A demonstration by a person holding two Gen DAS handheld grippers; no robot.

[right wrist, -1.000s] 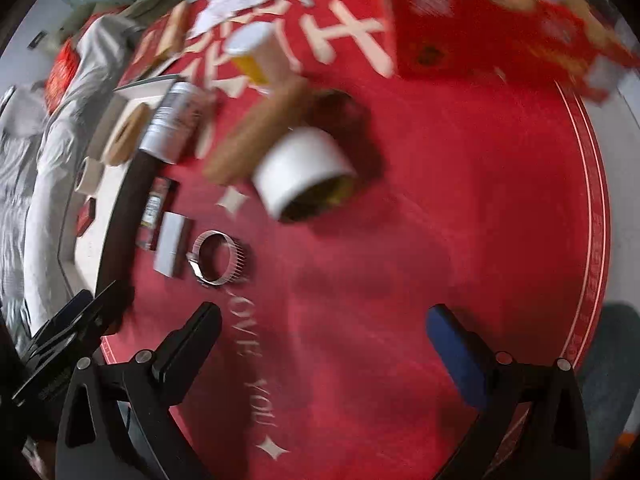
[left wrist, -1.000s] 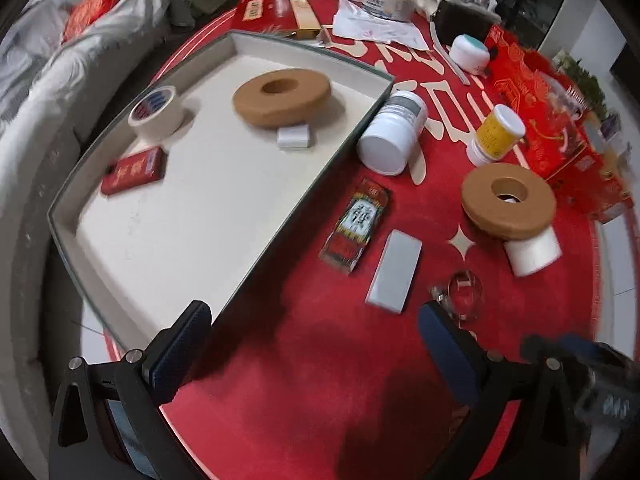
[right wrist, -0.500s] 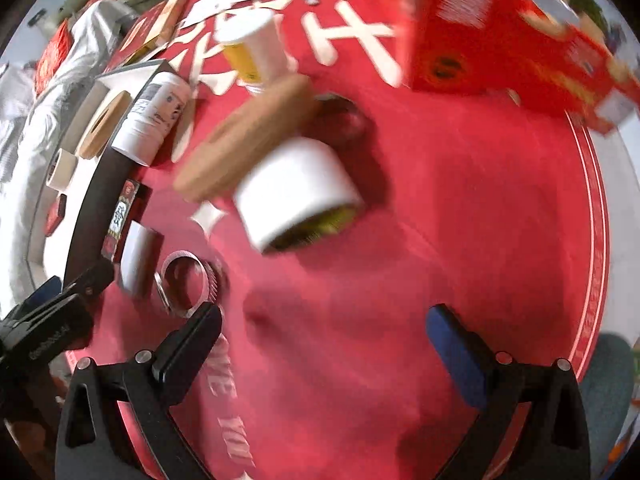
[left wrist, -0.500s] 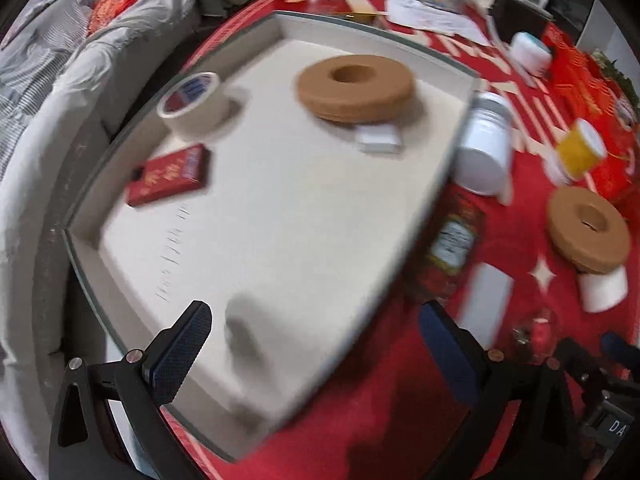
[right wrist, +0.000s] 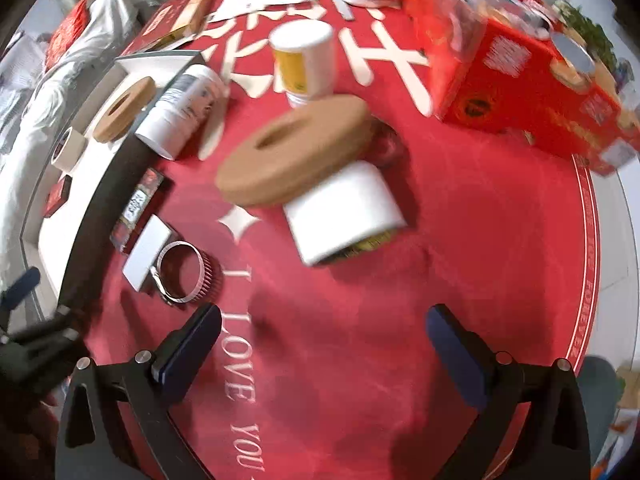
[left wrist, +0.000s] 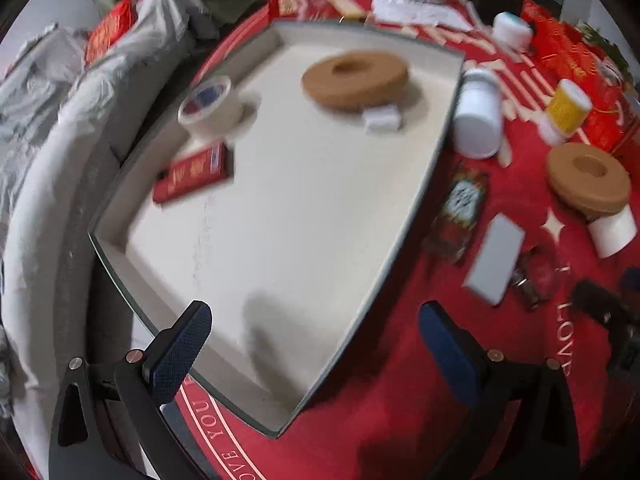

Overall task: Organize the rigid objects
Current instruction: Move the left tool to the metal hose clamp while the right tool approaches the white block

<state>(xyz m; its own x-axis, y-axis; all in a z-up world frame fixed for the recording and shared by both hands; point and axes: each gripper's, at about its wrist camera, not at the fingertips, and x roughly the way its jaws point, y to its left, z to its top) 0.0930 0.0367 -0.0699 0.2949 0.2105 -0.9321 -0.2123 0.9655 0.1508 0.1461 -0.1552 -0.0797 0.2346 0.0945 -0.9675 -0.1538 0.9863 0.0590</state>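
Tray (left wrist: 248, 60) holding four items, two brown rings (left wrist: 355, 79) (right wrist: 294, 154) (one outside)

Each hand-held gripper (left wrist: 316, 344) (right wrist: 324, 340) has black arms, silver screws and textured dark-blue pads (left wrist: 182, 352).

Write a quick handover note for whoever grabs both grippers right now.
Left gripper: open, empty, over the near corner of the shallow white tray.
Right gripper: open, empty, above the red tablecloth.
Already in the tray: brown cork ring, masking tape roll, flat red box, small white block.
Left outside: second cork ring, white cylinder, metal bangle, white bottle, yellow-labelled jar.
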